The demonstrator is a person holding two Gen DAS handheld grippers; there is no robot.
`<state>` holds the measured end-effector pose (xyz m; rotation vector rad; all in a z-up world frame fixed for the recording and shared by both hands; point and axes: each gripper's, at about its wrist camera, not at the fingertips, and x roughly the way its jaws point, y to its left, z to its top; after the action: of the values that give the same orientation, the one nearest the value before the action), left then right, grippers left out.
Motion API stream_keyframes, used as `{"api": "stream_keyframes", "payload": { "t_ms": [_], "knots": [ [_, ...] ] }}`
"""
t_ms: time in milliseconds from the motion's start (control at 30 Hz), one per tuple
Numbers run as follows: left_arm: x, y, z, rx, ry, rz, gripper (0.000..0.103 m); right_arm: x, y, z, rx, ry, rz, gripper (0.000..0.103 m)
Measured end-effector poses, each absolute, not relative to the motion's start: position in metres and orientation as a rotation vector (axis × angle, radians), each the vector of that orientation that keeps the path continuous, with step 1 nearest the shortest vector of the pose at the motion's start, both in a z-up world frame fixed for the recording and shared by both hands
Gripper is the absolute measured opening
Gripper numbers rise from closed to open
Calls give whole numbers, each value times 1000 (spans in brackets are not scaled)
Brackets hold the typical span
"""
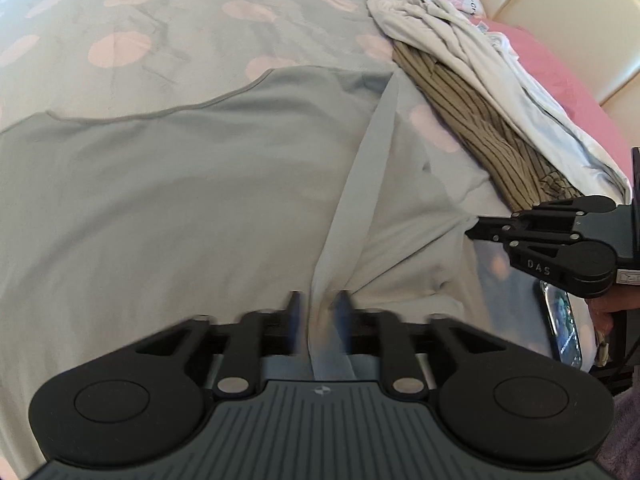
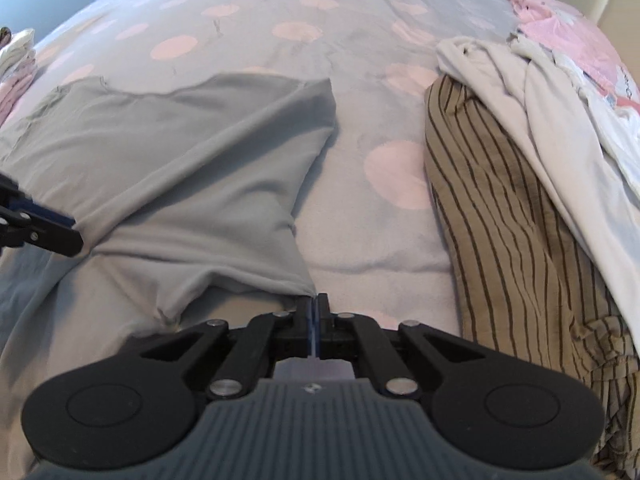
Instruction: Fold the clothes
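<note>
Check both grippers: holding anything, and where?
Right gripper is shut on the grey garment's near corner. Left gripper is open, a fold between its fingers.

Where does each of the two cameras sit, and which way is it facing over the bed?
Left wrist: on the left gripper, angled down at the grey garment; its fingers stand apart around a fold of it. The right gripper enters from the right, a hand behind it.
Right wrist: on the right gripper, angled down at the same grey garment; its fingers are shut on the garment's corner. The left gripper enters from the left.
Shared: grey garment, dotted bedspread, striped garment, white cloth.
</note>
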<state>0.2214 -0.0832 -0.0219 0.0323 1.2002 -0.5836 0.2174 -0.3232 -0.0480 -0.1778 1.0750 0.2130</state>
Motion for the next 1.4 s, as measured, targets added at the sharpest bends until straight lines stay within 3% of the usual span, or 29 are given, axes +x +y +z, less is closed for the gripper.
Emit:
{"api": "stream_keyframes", "payload": {
  "t_ms": [267, 400, 833, 867, 1000, 1167, 1233, 1300, 1367, 1400],
  "knots": [
    [251, -111, 5, 129, 1099, -623, 46, 213, -329, -39, -207, 1083, 216, 6],
    [277, -146, 8, 142, 1049, -695, 46, 215, -327, -34, -229, 1080, 229, 24],
    [376, -212, -36, -41, 1182, -725, 45, 224, -324, -33, -184, 1075, 255, 24],
    [381, -216, -40, -46, 1193, -726, 43, 224, -325, -33, -182, 1077, 253, 24],
    [400, -223, -58, -49, 1233, -690, 8, 225, -329, -37, -182, 1090, 245, 24],
    [411, -216, -67, -115, 1221, -675, 5, 226, -336, -40, -179, 1102, 227, 25],
    [410, -214, -66, -136, 1211, -669, 6, 225, -337, -39, -185, 1101, 222, 25],
    [407, -208, -58, -163, 1194, -662, 14, 223, -337, -35, -190, 1092, 218, 29],
    [400, -199, -44, -153, 1151, -655, 41, 219, -337, -28, -190, 1073, 217, 31],
    [395, -194, -36, -142, 1130, -648, 47, 216, -335, -23, -190, 1062, 221, 31]
  ]
}}
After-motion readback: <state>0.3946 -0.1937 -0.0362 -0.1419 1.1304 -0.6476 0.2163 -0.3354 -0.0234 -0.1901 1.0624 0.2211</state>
